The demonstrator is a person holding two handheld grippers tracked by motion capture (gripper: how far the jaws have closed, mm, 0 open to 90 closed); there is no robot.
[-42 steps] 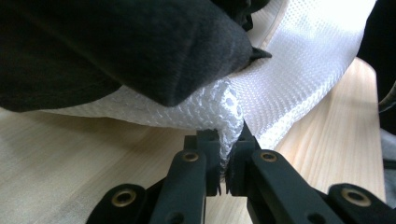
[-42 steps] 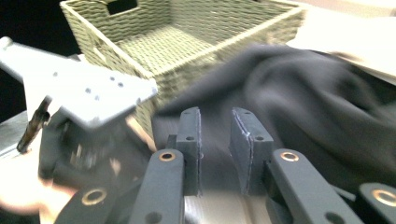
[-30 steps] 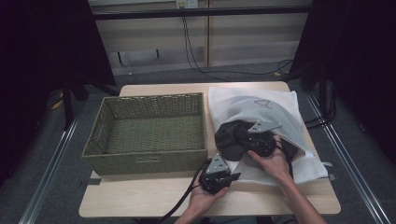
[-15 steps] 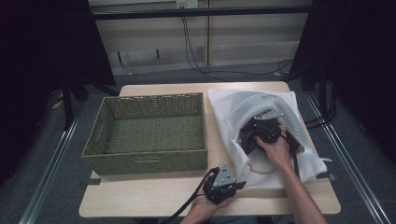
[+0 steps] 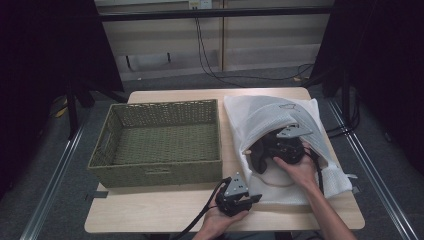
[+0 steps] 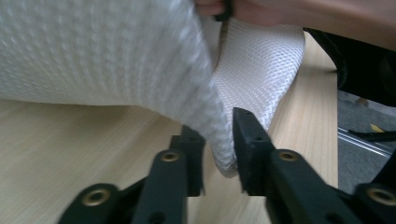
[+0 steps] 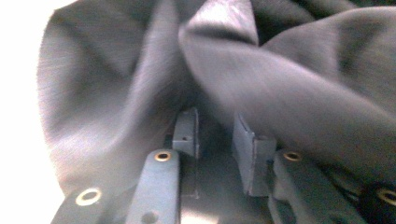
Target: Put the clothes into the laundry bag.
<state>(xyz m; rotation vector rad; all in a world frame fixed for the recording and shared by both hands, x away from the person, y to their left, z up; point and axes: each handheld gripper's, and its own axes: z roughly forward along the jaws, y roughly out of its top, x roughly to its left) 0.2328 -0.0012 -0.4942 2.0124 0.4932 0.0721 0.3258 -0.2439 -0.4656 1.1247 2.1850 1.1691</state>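
Note:
A white mesh bag (image 5: 300,117) lies on the right half of the table. My right gripper (image 5: 268,150) reaches into the bag's mouth, where a dark cloth (image 5: 256,155) sits bunched. In the right gripper view its jaws (image 7: 215,121) stand apart after just opening, and the dark cloth (image 7: 303,93) is piled against and past them, not pinched. My left gripper (image 5: 251,197) is at the bag's near left corner. Its jaws (image 6: 217,133) have just been opening too; the hem of the mesh bag (image 6: 93,46) hangs loose in the gap.
An olive wicker basket (image 5: 155,170) stands on the left half of the wooden table (image 5: 165,215), close beside the bag. Dark curtains flank the table. Cables hang down the wall behind, and metal rails run along the floor on both sides.
The right gripper has pushed the dark cloth from on top of the bag into its mouth and let go. The left gripper's jaws have parted from the bag's hem.

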